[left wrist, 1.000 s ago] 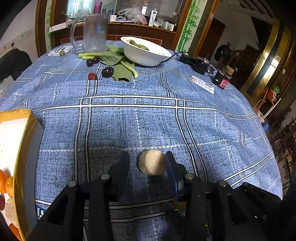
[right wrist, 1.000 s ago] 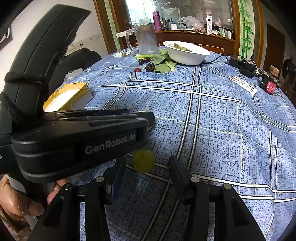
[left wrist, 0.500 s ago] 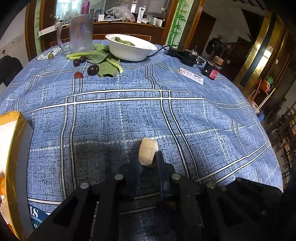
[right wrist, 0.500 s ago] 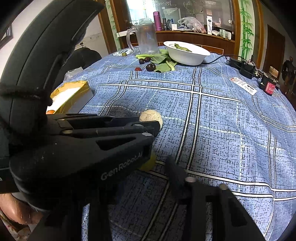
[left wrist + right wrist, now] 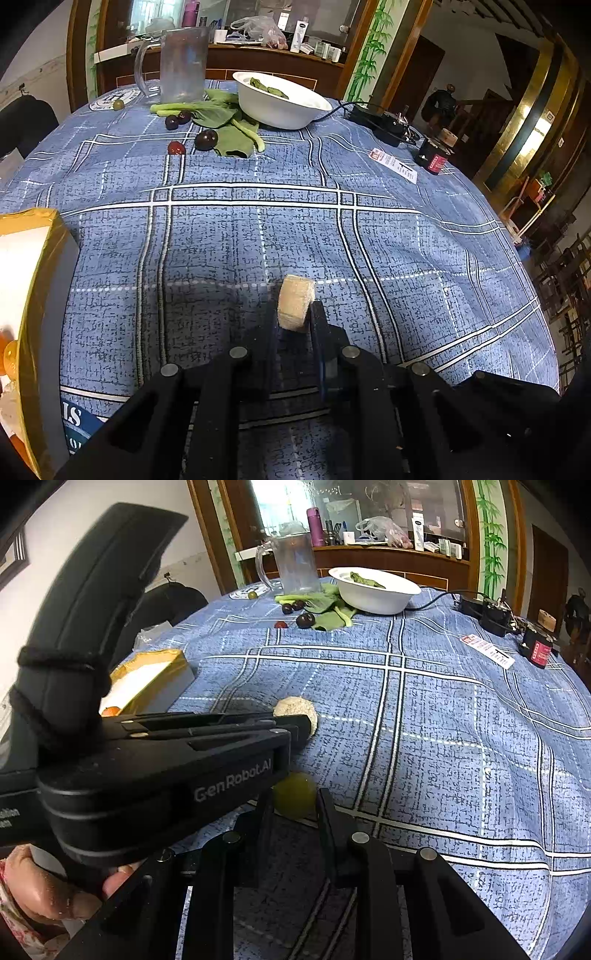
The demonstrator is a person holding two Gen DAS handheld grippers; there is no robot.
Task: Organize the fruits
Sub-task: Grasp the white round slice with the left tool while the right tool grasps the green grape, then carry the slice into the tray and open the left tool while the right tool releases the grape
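Pinched between the closed fingers of the left gripper (image 5: pixel 294 325), a tan, rough-skinned round fruit (image 5: pixel 295 306) is held just above the blue checked tablecloth (image 5: pixel 295 229). A small green round fruit (image 5: pixel 294 795) is clasped by the right gripper (image 5: pixel 294 812). A gold-rimmed open box (image 5: pixel 40 280) is seen at left.

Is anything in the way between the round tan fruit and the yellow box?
Nothing visible. The left gripper is shut on the tan fruit, and only bare blue tablecloth lies between it and the yellow box to the left.
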